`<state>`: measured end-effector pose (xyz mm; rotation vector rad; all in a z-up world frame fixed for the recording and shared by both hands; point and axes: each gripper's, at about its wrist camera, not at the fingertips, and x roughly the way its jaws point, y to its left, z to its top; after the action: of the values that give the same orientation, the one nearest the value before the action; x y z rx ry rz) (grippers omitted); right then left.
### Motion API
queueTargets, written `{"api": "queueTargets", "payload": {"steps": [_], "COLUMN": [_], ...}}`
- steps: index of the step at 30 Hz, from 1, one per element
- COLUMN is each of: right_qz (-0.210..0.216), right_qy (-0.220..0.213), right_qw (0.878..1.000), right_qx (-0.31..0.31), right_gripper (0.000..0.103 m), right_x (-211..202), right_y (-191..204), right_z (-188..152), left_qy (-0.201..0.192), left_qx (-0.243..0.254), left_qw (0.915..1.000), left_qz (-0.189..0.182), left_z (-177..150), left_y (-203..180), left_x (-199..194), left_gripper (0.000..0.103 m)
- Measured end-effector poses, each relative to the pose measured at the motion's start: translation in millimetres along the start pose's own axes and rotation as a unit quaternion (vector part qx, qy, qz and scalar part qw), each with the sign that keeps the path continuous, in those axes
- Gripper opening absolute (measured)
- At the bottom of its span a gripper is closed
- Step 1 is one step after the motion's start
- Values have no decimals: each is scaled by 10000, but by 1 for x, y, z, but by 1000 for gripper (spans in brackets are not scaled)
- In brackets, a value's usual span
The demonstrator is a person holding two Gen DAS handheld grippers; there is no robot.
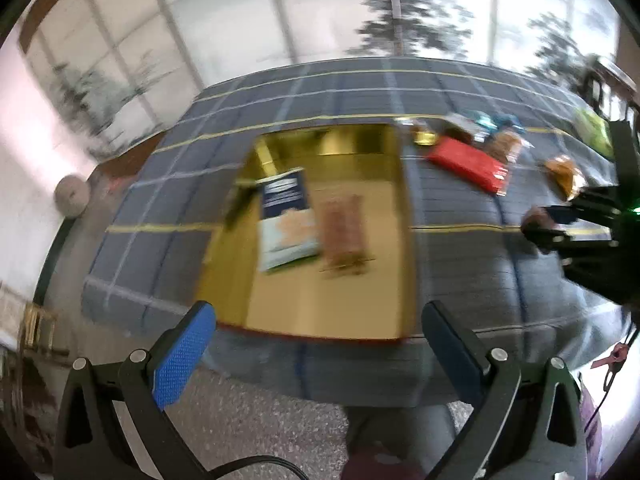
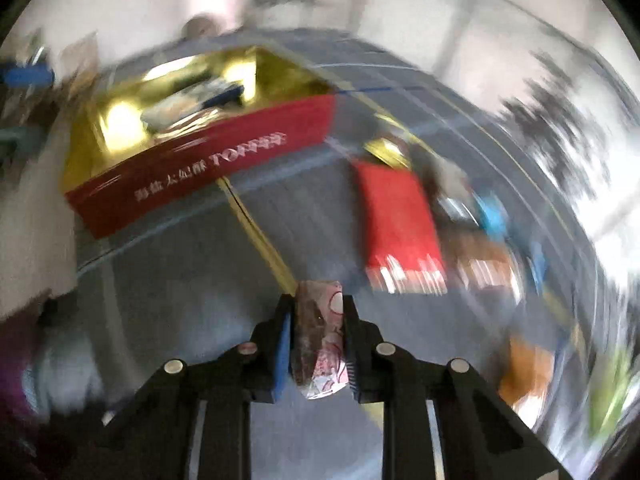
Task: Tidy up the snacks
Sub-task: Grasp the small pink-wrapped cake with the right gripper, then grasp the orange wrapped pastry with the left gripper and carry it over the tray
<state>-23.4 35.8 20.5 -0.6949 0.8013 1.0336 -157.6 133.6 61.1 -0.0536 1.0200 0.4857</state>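
A red box with a gold lining (image 1: 280, 300) (image 2: 208, 160) sits on a grey checked tablecloth. Inside it lie a blue-and-white packet (image 1: 286, 220) and a brown snack pack (image 1: 344, 232). My left gripper (image 1: 320, 344) hovers open over the box's near edge, with nothing between its blue pads. My right gripper (image 2: 318, 340) is shut on a small pink-and-brown wrapped snack (image 2: 320, 344), held above the cloth to the right of the box. In the left wrist view the right gripper (image 1: 540, 228) shows at the right edge. A red packet (image 1: 468, 164) (image 2: 400, 224) lies among loose snacks.
Loose snacks lie in a row right of the box: a gold piece (image 1: 422, 138), a teal one (image 1: 482, 120), a brown pack (image 1: 506, 144), an orange pack (image 1: 564, 172) and a green bag (image 1: 592, 128). The table's near edge (image 1: 360, 384) drops to speckled floor. Both views are motion-blurred.
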Motion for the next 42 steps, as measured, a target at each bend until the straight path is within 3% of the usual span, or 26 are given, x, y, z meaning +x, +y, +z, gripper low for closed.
{"api": "queueTargets", "payload": {"steps": [3,6,10,14,19,21,28,35,36,38,39,42], "right_qz": [-62,-525,-994,-1332,-1704,-1759,-1688,-1622,-1625,-1629,-1625,-1624], "right_qy": [-410,-562,-486,-372,-415,-491,-646,-706,-706,-700,-701,-703], "right_qw": [9899,9661,9381,9119,8882,8825,8766,8767,8765,8766,8766,8765], "right_qx": [1354,2465,3283,3863,4247,4334,4459,4474,4477,4473,4474,4476], "right_gripper": [23,23,23,23,23,23,23,23,23,23,23,23], "right_x": [-45,-86,-104,-104,-100,-100,-96,-96,-96,-96,-96,-96], "right_y": [-50,-117,-182,-222,-253,-259,-267,-265,-265,-265,-265,-265], "right_z": [-53,-115,-173,-220,-252,-258,-259,-260,-260,-260,-260,-260], "left_qy": [1,-57,24,262,445,474,812,1230,1074,766,643,727], "left_qx": [367,657,881,1082,1268,1299,1166,742,774,944,1019,932], "left_qw": [9983,9935,9831,9727,9683,9705,9749,9754,9784,9806,9799,9789], "left_qz": [-442,-928,-1607,-2036,-2106,-1974,-1715,-1673,-1585,-1541,-1593,-1668], "left_z": [9,26,57,84,117,130,155,154,152,148,147,141], "left_y": [-32,-71,-133,-193,-256,-276,-307,-322,-325,-330,-332,-329], "left_x": [-2,-3,7,31,63,76,120,150,148,140,134,127], "left_gripper": [102,102,102,102,102,102,102,99,93,71,42,39]}}
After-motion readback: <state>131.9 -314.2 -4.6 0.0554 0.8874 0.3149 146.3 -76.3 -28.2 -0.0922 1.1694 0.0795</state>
